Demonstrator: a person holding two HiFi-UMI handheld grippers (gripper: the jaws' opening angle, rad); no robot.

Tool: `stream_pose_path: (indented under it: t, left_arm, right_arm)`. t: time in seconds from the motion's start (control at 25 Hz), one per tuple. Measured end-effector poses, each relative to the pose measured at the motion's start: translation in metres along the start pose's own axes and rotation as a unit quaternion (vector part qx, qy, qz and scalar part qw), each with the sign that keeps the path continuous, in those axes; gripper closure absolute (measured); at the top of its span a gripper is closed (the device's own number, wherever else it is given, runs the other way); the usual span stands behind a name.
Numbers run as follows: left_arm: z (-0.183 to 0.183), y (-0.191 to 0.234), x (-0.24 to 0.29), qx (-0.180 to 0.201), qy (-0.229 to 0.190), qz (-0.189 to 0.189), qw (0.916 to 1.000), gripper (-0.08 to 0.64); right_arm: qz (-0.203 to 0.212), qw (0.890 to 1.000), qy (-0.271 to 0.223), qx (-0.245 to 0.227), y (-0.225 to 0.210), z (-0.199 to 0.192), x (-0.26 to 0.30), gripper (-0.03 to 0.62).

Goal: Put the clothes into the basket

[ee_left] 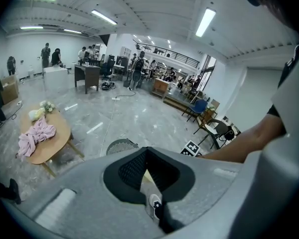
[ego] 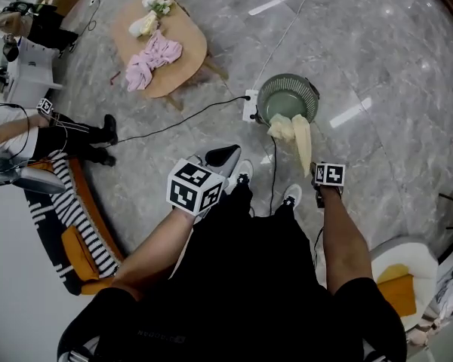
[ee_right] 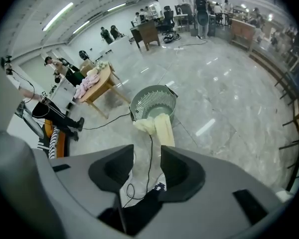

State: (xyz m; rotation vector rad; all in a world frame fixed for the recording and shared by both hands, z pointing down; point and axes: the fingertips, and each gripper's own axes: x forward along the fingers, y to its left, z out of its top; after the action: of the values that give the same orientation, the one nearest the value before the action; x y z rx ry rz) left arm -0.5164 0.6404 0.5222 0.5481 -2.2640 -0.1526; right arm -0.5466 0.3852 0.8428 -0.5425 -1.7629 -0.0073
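A round grey-green basket point(ego: 287, 96) point(ee_right: 153, 101) stands on the marble floor ahead of me. A pale yellow cloth point(ego: 296, 133) point(ee_right: 157, 126) hangs over its near rim, half in and half out. Pink clothes point(ego: 152, 59) point(ee_right: 87, 86) point(ee_left: 35, 136) lie in a heap on a low wooden table point(ego: 185, 32) further off to the left. My right gripper point(ego: 317, 170) point(ee_right: 147, 156) is open just short of the cloth's hanging end, with nothing between its jaws. My left gripper point(ego: 225, 155) point(ee_left: 147, 151) is shut and empty, held over my feet.
A black cable point(ego: 174, 123) runs across the floor to a white power strip point(ego: 249, 105) beside the basket. A seated person's legs point(ego: 83, 136) and a striped orange couch point(ego: 75, 225) are at the left. A white chair with an orange cushion point(ego: 396, 281) stands at the bottom right.
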Motion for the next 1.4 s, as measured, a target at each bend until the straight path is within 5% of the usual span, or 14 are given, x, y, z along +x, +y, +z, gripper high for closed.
stream_pose_path:
  t: [0.2, 0.4, 0.84, 1.16, 1.4]
  left_arm:
    - [0.003, -0.013, 0.003, 0.006, -0.009, -0.005, 0.9999, 0.558]
    - [0.006, -0.028, 0.006, 0.004, -0.025, -0.009, 0.9996, 0.56]
    - [0.008, -0.07, 0.013, 0.001, -0.061, -0.032, 0.9977, 0.558]
    - [0.014, -0.095, 0.003, 0.001, -0.097, -0.034, 0.9948, 0.558]
    - [0.019, -0.109, -0.012, 0.003, -0.119, -0.013, 0.9928, 0.558]
  right_arm:
    - [0.009, 0.999, -0.038, -0.023, 0.003, 0.016, -0.024, 0.449]
    - [0.043, 0.992, -0.121, -0.018, 0.021, 0.047, -0.074, 0.553]
    - [0.18, 0.944, -0.269, -0.062, 0.113, 0.086, -0.248, 0.577]
    - [0.174, 0.922, -0.325, -0.119, 0.137, 0.082, -0.317, 0.577]
    - [0.188, 0.915, -0.331, -0.132, 0.138, 0.064, -0.325, 0.577]
